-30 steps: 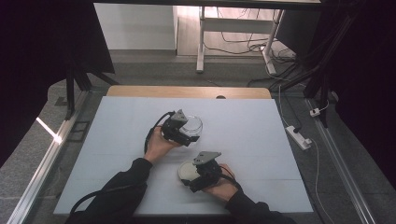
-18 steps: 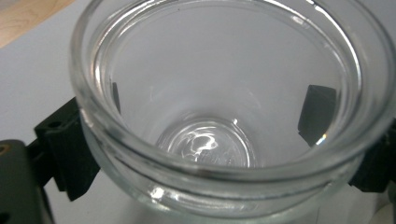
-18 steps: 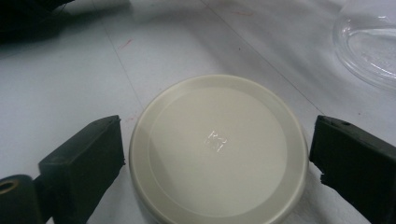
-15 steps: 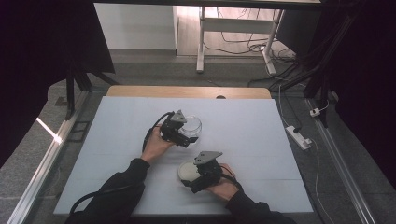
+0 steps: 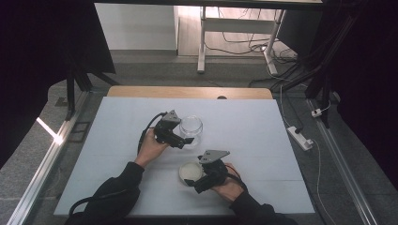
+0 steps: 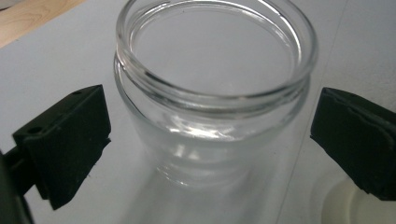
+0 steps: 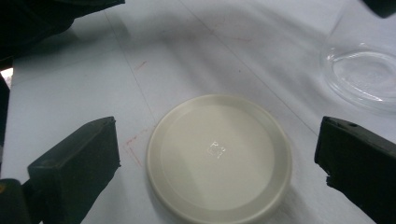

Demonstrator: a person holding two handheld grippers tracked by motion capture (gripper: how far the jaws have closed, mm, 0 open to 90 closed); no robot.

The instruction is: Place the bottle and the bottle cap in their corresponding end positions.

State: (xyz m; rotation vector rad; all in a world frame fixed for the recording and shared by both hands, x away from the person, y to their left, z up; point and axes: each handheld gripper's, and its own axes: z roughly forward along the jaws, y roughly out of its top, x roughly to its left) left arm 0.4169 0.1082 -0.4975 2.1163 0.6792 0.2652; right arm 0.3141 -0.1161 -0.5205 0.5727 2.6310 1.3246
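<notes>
An empty clear glass jar point(image 5: 191, 127) point(image 6: 212, 93) stands upright on the white table, without a lid. My left gripper point(image 5: 186, 139) point(image 6: 210, 135) is open around it, one jaw on each side and neither touching the glass. A cream round lid point(image 5: 190, 172) point(image 7: 218, 156) lies flat on the table in front of the jar. My right gripper point(image 5: 192, 183) point(image 7: 215, 163) is open and straddles the lid, with its jaws wide of the rim. The jar's base point(image 7: 362, 77) shows at the upper right of the right gripper view.
The white table top point(image 5: 263, 140) has a wooden strip point(image 5: 187, 92) along its far edge. A power strip point(image 5: 299, 137) lies on the floor off the right side. A person's forearms in dark sleeves point(image 5: 115, 190) come in from the bottom.
Both grippers have held nearly the same place; the left one has edged slightly closer around the jar.
</notes>
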